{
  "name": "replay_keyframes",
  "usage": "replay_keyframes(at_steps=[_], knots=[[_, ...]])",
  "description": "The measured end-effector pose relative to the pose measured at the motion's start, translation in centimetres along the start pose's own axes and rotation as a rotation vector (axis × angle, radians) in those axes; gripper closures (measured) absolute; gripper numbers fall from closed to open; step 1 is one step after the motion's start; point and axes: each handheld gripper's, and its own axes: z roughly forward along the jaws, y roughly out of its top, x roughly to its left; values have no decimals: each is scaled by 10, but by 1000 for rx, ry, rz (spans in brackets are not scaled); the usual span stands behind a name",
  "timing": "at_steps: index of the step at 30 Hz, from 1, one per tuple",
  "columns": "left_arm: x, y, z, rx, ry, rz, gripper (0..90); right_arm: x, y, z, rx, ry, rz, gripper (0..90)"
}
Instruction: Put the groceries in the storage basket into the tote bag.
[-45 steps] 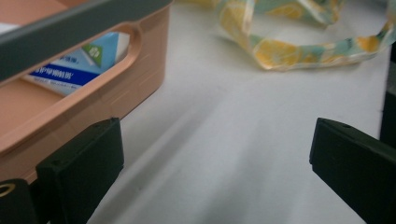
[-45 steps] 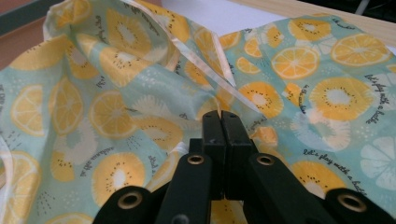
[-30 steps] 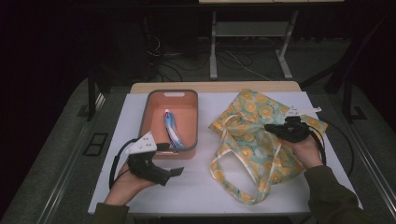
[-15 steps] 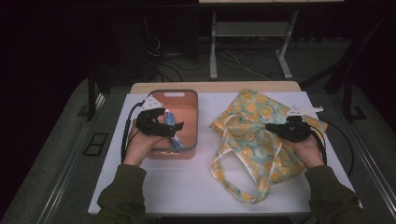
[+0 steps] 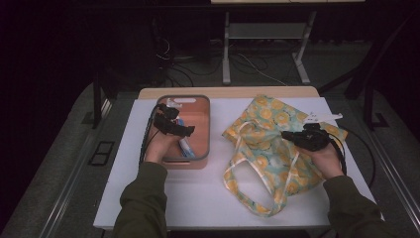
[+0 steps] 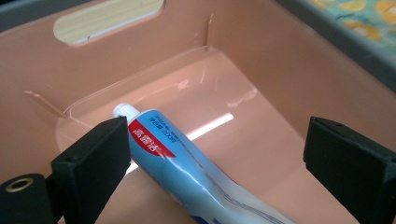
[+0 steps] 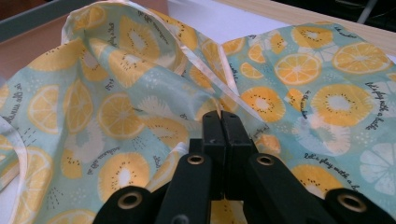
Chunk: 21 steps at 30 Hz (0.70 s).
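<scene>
Now my left gripper (image 6: 215,154) hangs jaws apart over the toothpaste tube (image 6: 187,172) in the pink bin (image 5: 200,130) near the surface's far edge; my right gripper (image 7: 222,122) is clamped on the fruit-print bag (image 7: 116,116).

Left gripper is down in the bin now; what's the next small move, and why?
Probably close the left gripper on the toothpaste tube: its jaws stand open astride the tube in the pink bin, while the right gripper is shut on the fruit-print bag.
</scene>
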Motion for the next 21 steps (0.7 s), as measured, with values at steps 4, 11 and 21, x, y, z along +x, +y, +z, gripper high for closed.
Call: replay_keyframes(at_steps=[4, 11, 21], knots=[[-3, 0, 11, 58, 16, 24, 79, 0, 0, 0, -3, 1, -4, 895], [-7, -1, 20, 122, 43, 45, 96, 1, 0, -1, -9, 4, -9, 895], [-9, -4, 29, 224, -77, 38, 356, 1, 0, -1, -9, 3, -10, 895]])
